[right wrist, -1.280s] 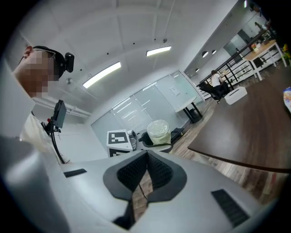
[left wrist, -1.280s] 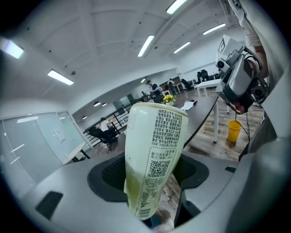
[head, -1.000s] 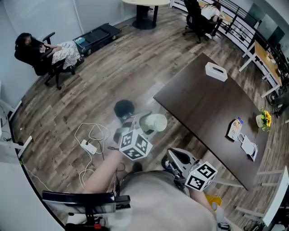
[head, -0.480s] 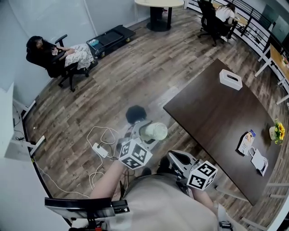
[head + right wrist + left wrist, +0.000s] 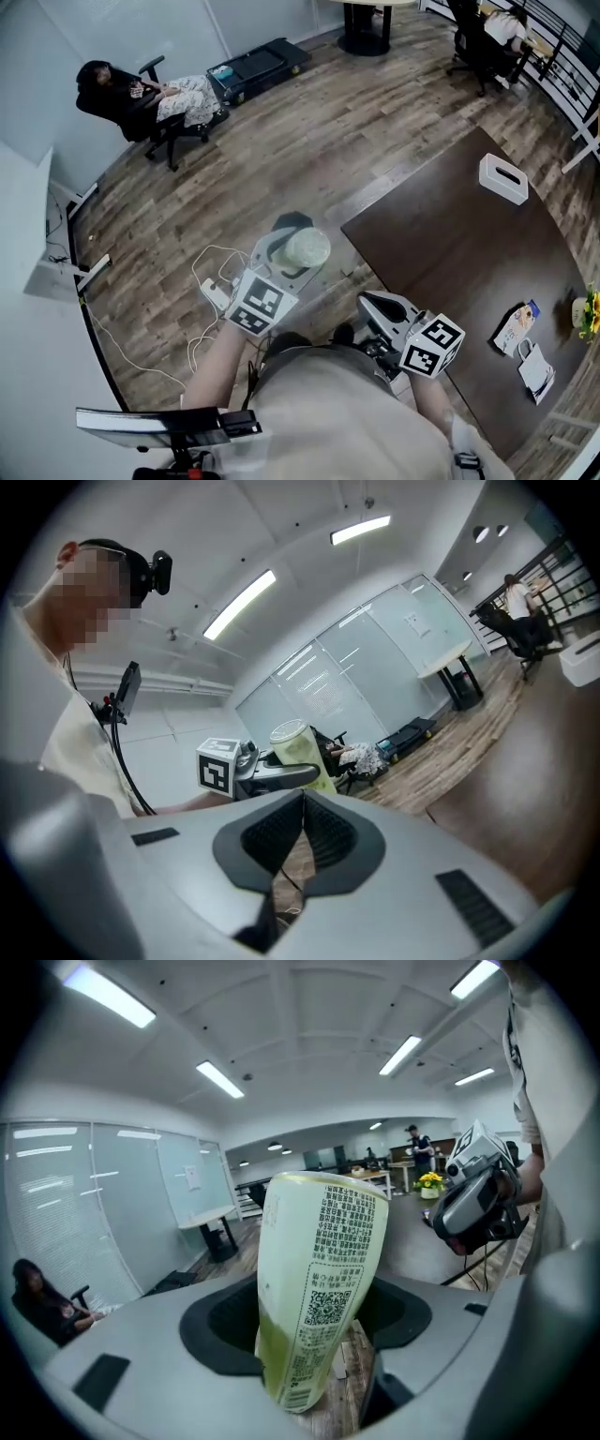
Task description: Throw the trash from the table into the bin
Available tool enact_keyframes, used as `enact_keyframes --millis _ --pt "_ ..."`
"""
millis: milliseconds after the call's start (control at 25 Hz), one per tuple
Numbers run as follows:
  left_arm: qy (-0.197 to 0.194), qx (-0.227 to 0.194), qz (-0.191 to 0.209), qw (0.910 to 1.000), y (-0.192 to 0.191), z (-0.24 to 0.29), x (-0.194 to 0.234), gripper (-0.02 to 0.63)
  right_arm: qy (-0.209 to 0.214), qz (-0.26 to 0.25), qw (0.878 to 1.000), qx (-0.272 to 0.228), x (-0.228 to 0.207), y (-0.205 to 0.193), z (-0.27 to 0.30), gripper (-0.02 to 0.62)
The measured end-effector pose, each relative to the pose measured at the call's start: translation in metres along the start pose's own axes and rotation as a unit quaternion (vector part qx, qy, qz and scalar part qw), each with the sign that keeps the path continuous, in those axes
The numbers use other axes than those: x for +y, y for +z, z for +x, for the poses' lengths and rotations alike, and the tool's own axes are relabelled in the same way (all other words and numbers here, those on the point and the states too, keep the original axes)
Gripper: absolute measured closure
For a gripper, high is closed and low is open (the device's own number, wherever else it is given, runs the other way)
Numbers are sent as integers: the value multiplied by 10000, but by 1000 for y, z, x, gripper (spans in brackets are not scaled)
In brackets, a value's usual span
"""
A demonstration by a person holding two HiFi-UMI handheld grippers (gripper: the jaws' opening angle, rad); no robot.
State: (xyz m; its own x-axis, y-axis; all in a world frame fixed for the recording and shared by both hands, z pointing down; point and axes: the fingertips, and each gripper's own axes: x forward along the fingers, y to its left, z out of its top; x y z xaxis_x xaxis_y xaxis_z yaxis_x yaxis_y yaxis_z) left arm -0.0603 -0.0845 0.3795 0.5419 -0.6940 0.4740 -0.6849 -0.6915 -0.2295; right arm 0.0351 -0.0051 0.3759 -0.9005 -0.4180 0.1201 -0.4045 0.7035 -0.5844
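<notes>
Left gripper [image 5: 314, 1365] holds pale-green container [image 5: 323, 1260], probably can

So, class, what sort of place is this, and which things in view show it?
Probably an open-plan office. A long dark table stands on a wide floor, glass partition walls close off side rooms, and ceiling strip lights run overhead.

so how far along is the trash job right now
Done: nothing shows as binned yet. In hand: the left gripper holds a pale green can, off the table and over the floor near a dark round thing, possibly the bin. The right gripper is shut and empty. Left: dropping the can, then perhaps the packet and white bag lying on the table.
</notes>
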Motion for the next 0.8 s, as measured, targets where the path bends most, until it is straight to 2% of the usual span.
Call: enact_keyframes --millis 200,360,480,600,800 --pt "422 -20 -518 9978 -9 -17 39 316 174 49 9998 72 -6 9 15 581" --pt "506 -58 -587 9970 -16 -15 61 316 176 34 9998 73 -10 13 32 581" --pt "395 -171 -588 9973 -20 -5 78 316 48 -13 10000 48 -13 16 47 581" --pt "228 -275 -562 9978 -30 3 100 316 -253 -34 9997 34 -21 19 66 581" --pt "-175 -531 -628 9965 -53 5 158 316 -787 273 9963 -188 -16 29 133 581"
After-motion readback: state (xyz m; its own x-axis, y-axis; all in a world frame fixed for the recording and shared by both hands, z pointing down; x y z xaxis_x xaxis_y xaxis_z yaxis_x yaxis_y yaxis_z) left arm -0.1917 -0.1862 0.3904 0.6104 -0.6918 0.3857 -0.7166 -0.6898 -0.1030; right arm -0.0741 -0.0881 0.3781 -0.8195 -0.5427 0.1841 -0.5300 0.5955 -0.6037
